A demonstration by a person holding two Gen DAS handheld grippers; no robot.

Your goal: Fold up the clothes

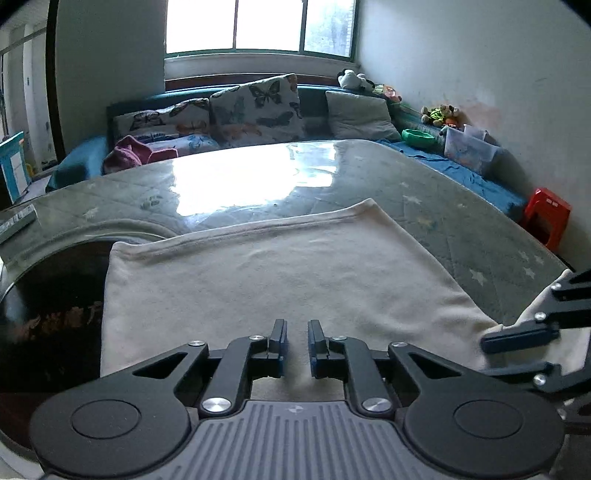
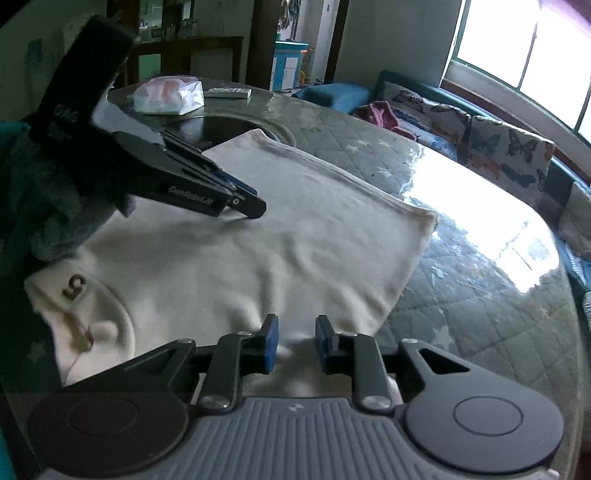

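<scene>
Left wrist view: the left gripper (image 1: 297, 334) hangs over the near part of a cream garment (image 1: 277, 280), its jaws a narrow gap apart with nothing pinched between them. The garment lies flat on a glass-topped table (image 1: 258, 177) over a quilted star cloth. The right gripper (image 1: 517, 338) comes in at the right edge, over the garment's corner. A box (image 1: 16, 219) lies at the table's left edge. Beyond are a sofa (image 1: 314, 99) with butterfly cushions (image 1: 255, 107), a red stool (image 1: 546, 216), a green bowl (image 1: 418, 137) and a window (image 1: 262, 26).

Right wrist view: the right gripper (image 2: 295, 341) is slightly parted, gripping nothing, above the garment's (image 2: 277, 240) near edge. The left gripper (image 2: 255, 206) reaches in from the left, tips low over the cloth; whether they touch it is unclear. A "5" mark (image 2: 74, 286) shows near the collar. A tissue pack (image 2: 168, 95) and a remote (image 2: 227, 93) sit on the table's far side.
</scene>
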